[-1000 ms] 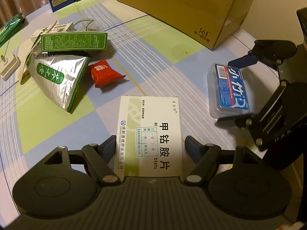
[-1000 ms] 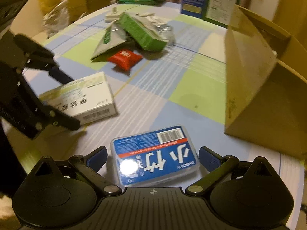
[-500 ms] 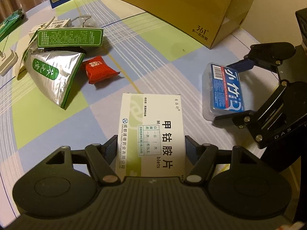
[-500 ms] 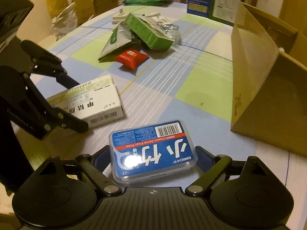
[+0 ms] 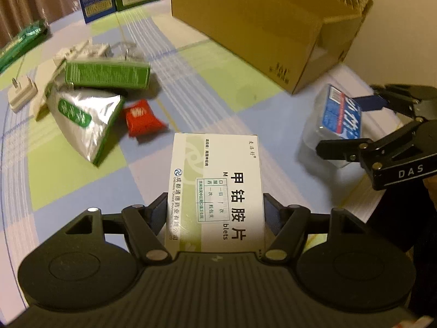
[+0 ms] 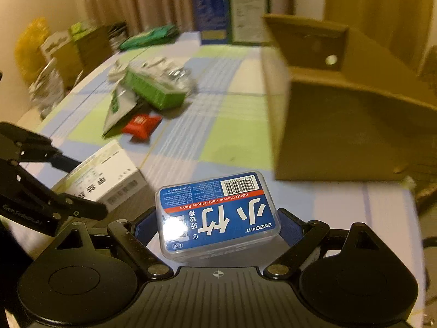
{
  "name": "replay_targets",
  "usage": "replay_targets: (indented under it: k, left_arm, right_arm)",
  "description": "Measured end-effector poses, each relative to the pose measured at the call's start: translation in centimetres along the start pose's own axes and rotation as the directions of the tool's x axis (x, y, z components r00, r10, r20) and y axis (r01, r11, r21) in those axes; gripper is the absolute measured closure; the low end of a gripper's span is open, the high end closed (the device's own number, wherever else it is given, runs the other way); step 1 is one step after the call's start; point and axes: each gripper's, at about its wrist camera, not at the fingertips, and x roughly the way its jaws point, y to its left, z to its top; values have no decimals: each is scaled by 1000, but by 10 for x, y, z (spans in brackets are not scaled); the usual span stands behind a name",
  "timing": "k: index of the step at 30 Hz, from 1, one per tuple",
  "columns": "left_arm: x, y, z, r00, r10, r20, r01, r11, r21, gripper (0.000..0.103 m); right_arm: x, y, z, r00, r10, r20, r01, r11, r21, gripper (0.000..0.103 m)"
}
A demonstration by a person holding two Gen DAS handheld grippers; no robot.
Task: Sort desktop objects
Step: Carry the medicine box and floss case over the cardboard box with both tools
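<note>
Checked tablecloth (image 5: pixel 207 87), left gripper (image 5: pixel 215 210) clamping medicine box (image 5: pixel 218 188) — right gripper (image 6: pixel 218 227) clamping floss case (image 6: pixel 218 213)

One medicine box (image 5: pixel 217 188), one floss case (image 6: pixel 218 214), one red packet (image 5: pixel 142 119), one cardboard box (image 5: pixel 262 24), two claws
</note>
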Motion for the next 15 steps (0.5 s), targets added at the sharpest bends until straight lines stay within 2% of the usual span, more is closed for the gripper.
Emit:
replay_targets:
  k: [6,15]
  left_arm:
    - [-23,-16,42,997,12,76,-10,1000,-17,36]
    - [-43,-64,129,980,-36,197,37,999,-2,36]
  right_arm:
    - [-44,-23,23,991,-76,114,69,996,57,16]
    - [-83,-79,78,957,-168,235,144,983,116,16]
